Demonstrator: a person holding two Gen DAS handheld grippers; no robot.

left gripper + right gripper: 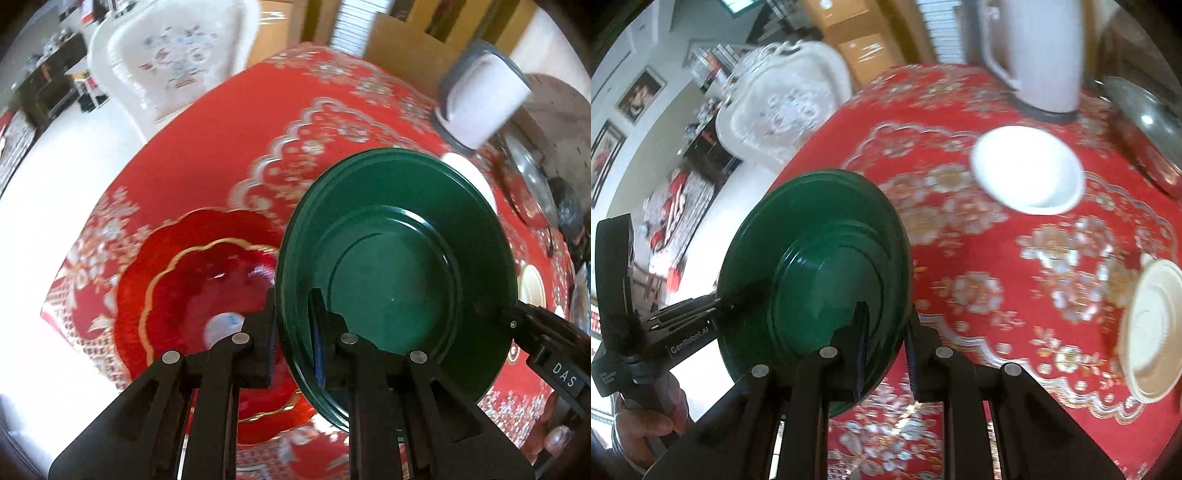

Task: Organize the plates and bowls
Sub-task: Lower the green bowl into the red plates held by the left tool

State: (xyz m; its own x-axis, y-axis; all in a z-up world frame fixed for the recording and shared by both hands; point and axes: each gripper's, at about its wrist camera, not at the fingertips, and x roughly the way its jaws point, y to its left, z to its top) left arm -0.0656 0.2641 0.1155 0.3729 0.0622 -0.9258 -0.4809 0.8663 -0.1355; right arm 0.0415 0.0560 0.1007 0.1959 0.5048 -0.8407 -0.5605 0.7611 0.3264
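Both tools clenched on green plate's rim: left tool (293, 343), right tool (886, 350), green plate (399, 266) airborne, tilted. Risk: uneven release drops it onto the red plate (192, 280).

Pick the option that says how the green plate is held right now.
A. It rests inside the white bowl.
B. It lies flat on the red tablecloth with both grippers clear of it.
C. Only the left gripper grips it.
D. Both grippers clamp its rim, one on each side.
D: the left gripper pinches the green plate at its near rim, and the right gripper clamps the opposite rim, holding it off the red tablecloth.
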